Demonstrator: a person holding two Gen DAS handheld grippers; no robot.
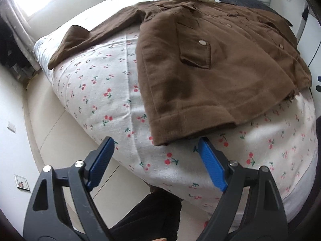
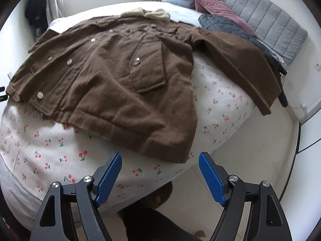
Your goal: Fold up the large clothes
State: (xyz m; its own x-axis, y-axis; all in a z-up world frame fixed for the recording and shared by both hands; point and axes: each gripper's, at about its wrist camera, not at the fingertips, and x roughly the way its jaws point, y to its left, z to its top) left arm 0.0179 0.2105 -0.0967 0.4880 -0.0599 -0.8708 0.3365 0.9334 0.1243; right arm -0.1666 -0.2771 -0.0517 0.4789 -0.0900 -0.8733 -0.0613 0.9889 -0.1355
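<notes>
Two sleeves of the brown jacket (image 2: 112, 76) lie spread on the cherry-print sheet (image 1: 104, 104) of my bed view, front up, cream collar (image 2: 146, 13) at the far end. Beyond it I see a dark quilted blanket (image 2: 226, 25), a pink cushion (image 2: 212, 5) and the grey headboard (image 2: 266, 18). Nothing lies between my tools and the near hem. My left gripper (image 1: 156, 146) hangs just short of the hem corner, jaws wide apart, empty. My right gripper (image 2: 160, 164) hovers at the other hem corner, equally wide, touching nothing.
</notes>
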